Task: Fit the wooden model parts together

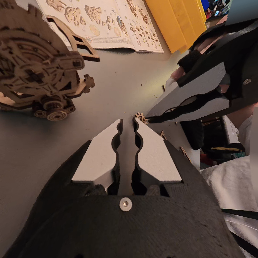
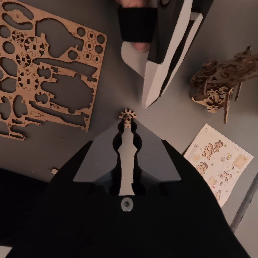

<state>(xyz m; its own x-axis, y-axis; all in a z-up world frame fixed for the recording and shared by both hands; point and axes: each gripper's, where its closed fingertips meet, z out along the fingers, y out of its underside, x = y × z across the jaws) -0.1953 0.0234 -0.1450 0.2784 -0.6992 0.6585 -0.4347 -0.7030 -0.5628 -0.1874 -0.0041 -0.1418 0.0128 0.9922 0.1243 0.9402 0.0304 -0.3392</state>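
Observation:
A small wooden gear (image 2: 127,116) is pinched upright at the tips of my right gripper (image 2: 127,121), just above the grey table (image 2: 122,89). In the left wrist view the right gripper (image 1: 148,120) reaches in from the right with the gear (image 1: 140,118) at its tips. My left gripper (image 1: 127,121) is empty with its jaws a narrow gap apart, its tips just left of the gear. It enters the right wrist view from above (image 2: 145,105). The partly built wooden model (image 1: 36,75) stands on the table to the left, also seen in the right wrist view (image 2: 217,89).
A punched-out wooden parts sheet (image 2: 48,78) lies left of the right gripper. An instruction booklet (image 1: 106,23) lies at the back, also seen in the right wrist view (image 2: 217,164). A yellow bin (image 1: 178,23) stands behind it. Wood crumbs and a scrap (image 2: 54,171) dot the table. Left and right tips are no more than a few centimetres apart.

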